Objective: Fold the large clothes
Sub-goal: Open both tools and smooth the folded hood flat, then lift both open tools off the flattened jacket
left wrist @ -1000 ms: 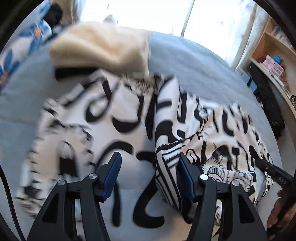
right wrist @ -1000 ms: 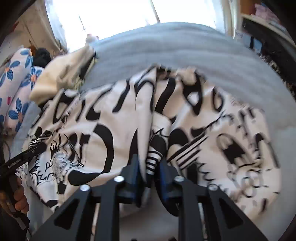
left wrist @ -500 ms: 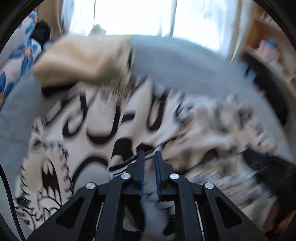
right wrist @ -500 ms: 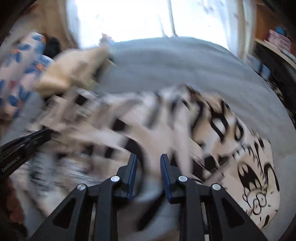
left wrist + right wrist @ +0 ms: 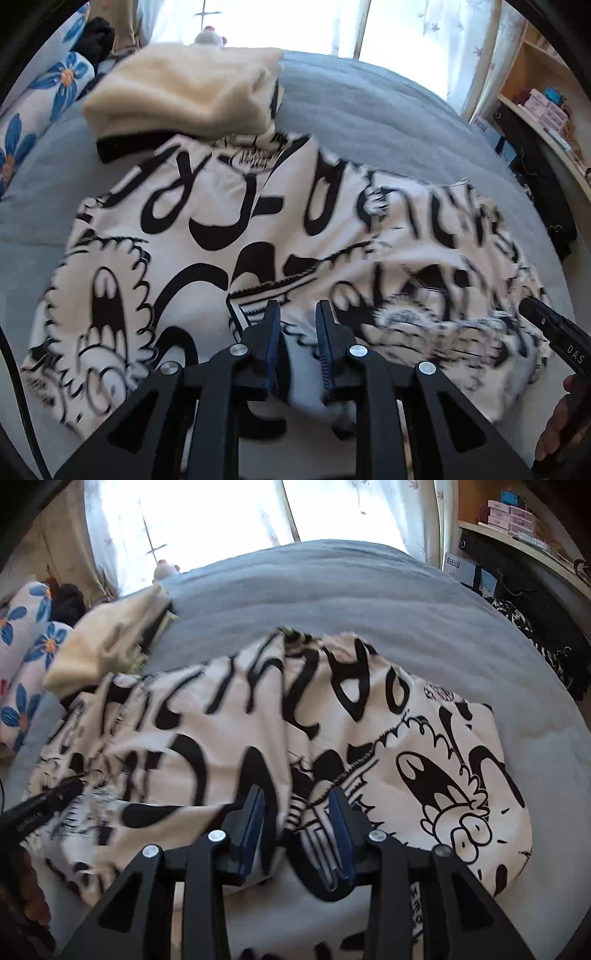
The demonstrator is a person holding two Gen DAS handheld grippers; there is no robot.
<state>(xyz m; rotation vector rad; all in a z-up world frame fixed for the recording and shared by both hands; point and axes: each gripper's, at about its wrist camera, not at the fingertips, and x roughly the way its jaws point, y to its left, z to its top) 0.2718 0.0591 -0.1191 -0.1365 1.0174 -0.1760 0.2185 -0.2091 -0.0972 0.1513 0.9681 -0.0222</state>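
Note:
A large white garment (image 5: 221, 221) with black cartoon print lies rumpled across the grey bed (image 5: 369, 122). My left gripper (image 5: 297, 306) points down at its near edge. Its jaws are opening, with a loose fold of the cloth between them and the pads not pressing on it. In the right wrist view the same garment (image 5: 424, 746) fills the middle. My right gripper (image 5: 295, 794) is also opening, and a striped fold stands in the gap, close to the right-hand pad. Each gripper shows at the edge of the other's view, held by a hand (image 5: 565, 417).
A folded cream garment (image 5: 184, 85) on a dark one lies at the far left of the bed, touching the printed garment's far edge. Blue-flowered pillows (image 5: 26, 672) lie beyond it. A wooden shelf (image 5: 535, 99) and a black bag (image 5: 546, 627) stand right of the bed.
The left jaws went from wide open to shut on the cloth, and now stand apart again. The right jaws have widened. The garment's raised middle fold has dropped and the cloth lies more spread out.

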